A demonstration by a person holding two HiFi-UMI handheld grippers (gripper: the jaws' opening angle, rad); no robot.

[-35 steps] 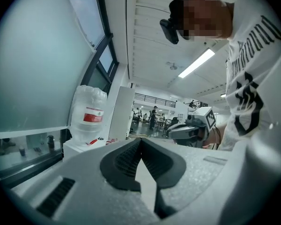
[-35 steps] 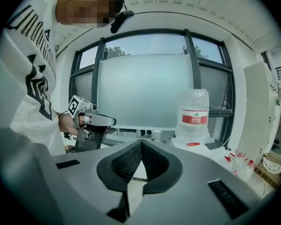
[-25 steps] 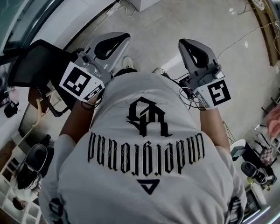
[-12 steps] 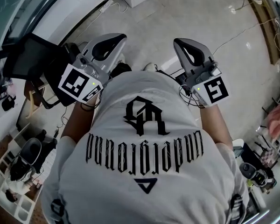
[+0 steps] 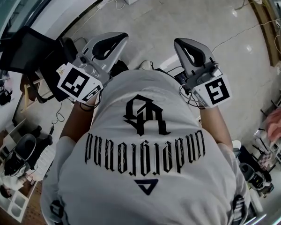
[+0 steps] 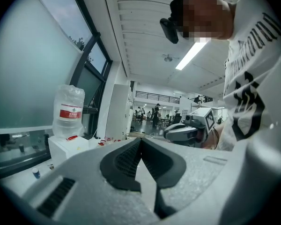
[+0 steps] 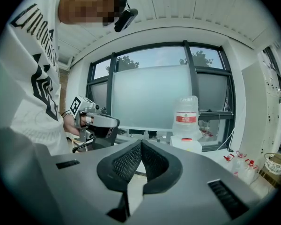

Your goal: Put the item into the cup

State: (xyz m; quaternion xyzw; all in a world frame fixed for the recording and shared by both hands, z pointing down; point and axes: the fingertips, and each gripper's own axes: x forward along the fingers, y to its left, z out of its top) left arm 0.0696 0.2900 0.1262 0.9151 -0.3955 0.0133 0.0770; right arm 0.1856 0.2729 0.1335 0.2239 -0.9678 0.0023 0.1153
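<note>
Our left gripper (image 6: 140,142) & right gripper (image 7: 141,143): fingers pressed together, nothing held. No cup/item ahead of them, so step's unclear imo.

white cotton T-shirt (image 5: 145,170): black gothic lettering, black emblem | grey plastic left gripper (image 6: 140,142) and grey plastic right gripper (image 7: 141,144): black cross-hatched pads (image 7: 126,163) | square marker cubes (image 5: 78,84): black-and-white blocks | clear plastic water bottle (image 7: 186,108): red label | glossy stone floor (image 5: 178,18): pale beige, faintly veined

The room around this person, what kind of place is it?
Probably an open-plan office or lab: a water dispenser bottle, tall frosted windows, and loose cables trailing across a shiny tiled floor.
</note>
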